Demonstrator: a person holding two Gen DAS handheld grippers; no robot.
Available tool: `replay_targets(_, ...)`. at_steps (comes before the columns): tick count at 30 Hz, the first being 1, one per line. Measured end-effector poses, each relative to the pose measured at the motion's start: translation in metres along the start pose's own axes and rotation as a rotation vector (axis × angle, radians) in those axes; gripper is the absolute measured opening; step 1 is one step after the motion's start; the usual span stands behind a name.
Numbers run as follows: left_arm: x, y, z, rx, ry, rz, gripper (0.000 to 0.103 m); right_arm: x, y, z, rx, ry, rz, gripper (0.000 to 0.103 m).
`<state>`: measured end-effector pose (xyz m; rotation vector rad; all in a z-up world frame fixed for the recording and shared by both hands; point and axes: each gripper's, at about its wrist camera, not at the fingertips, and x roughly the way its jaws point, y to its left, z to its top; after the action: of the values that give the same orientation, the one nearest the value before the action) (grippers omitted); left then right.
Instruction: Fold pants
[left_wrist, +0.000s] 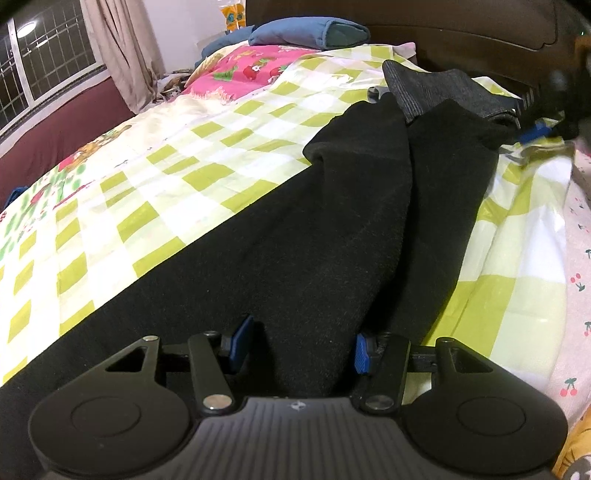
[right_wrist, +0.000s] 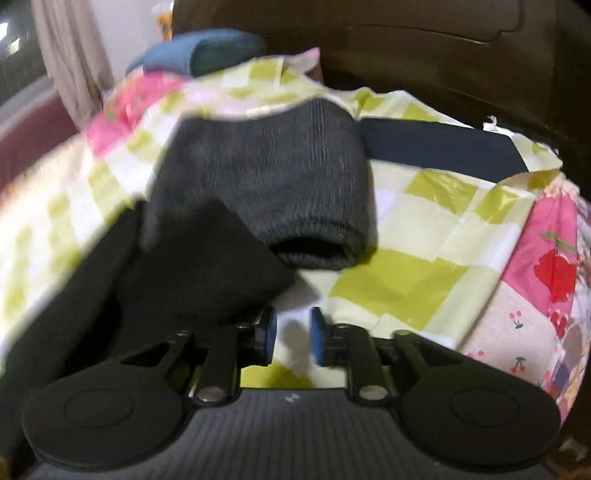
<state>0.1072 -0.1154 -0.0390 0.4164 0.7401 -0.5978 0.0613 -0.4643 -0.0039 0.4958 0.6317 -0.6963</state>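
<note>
Black pants lying lengthwise on the checked bedsheet, grey ribbed cuffs at 12 o'clock, left tool clamping a fabric ridge, right tool narrowly parted, empty, over bare sheet off the pants' 3 o'clock edge.

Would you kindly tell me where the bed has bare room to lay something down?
Free: checked sheet between the black pants and the pink quilt patch. Crowded: the grey cuffs and blue pillow near the headboard.
</note>
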Motion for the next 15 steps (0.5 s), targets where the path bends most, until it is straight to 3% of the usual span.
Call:
replay_targets(2, 0.000, -0.001, 0.000, 0.004, 0.001, 0.003, 0.067, -0.010, 0.016, 0.009, -0.001, -0.025, 0.100, 0.026)
replay_targets(5, 0.001, -0.002, 0.000, 0.003, 0.000, 0.005, 0.067, 0.003, 0.040, 0.018, -0.007, 0.045, 0.272, 0.037)
replay_targets(10, 0.001, 0.000, -0.001, -0.004, -0.002, 0.000, 0.067, 0.067, 0.071, 0.015, 0.006, 0.189, 0.331, 0.039)
replay_targets(13, 0.002, 0.001, -0.001, -0.004, 0.000, -0.006, 0.068, 0.095, 0.073, 0.016, 0.098, 0.276, 0.353, 0.039)
replay_targets(15, 0.003, 0.001, -0.001, -0.006, -0.001, -0.009, 0.068, 0.103, 0.069, 0.016, 0.148, 0.285, 0.384, 0.039)
